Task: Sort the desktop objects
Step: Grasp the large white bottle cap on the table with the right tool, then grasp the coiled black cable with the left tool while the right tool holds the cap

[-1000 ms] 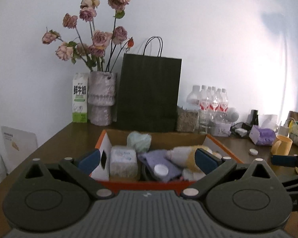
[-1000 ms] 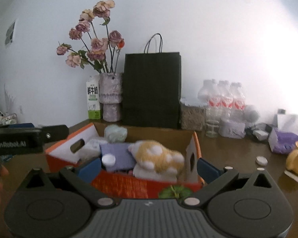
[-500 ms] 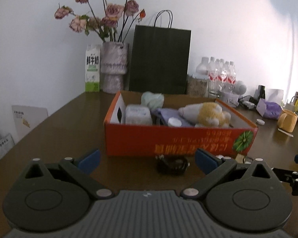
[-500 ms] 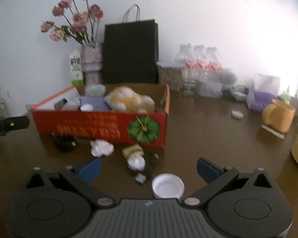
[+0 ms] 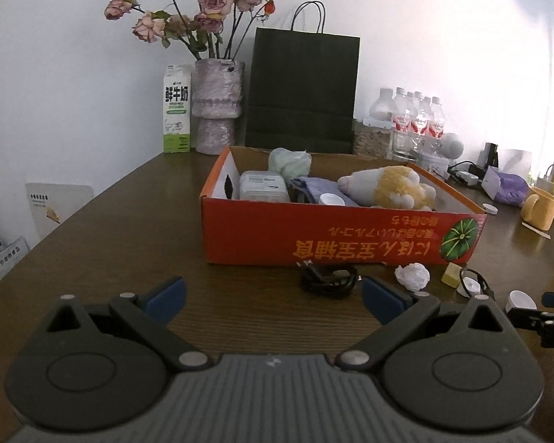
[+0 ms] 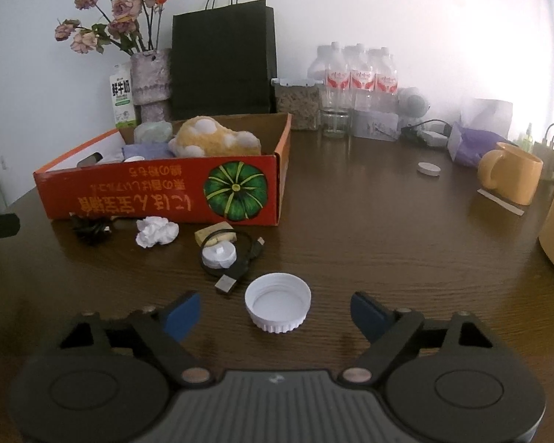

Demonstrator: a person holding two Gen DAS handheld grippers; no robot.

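Note:
An orange cardboard box (image 5: 314,236) (image 6: 158,199) on the brown table holds a plush toy (image 5: 387,186), a packet and cloth. In front of it lie a black cable bundle (image 5: 328,278) (image 6: 90,227), a crumpled white paper (image 5: 411,276) (image 6: 156,232), a yellow block (image 6: 216,234), a white puck with a USB cable (image 6: 221,254) and a white lid (image 6: 277,306). My left gripper (image 5: 273,295) is open and empty, just short of the black bundle. My right gripper (image 6: 275,312) is open, with the white lid between its fingertips.
At the back stand a flower vase (image 5: 218,107), a milk carton (image 5: 176,109), a black paper bag (image 5: 303,88) and water bottles (image 6: 354,77). A yellow mug (image 6: 509,177) and a purple pack (image 6: 472,144) sit at the right. A small white cap (image 6: 427,168) lies mid-table.
Both grippers have pulled back from over the box and dropped toward the table in front of it. The right one now frames the white lid.

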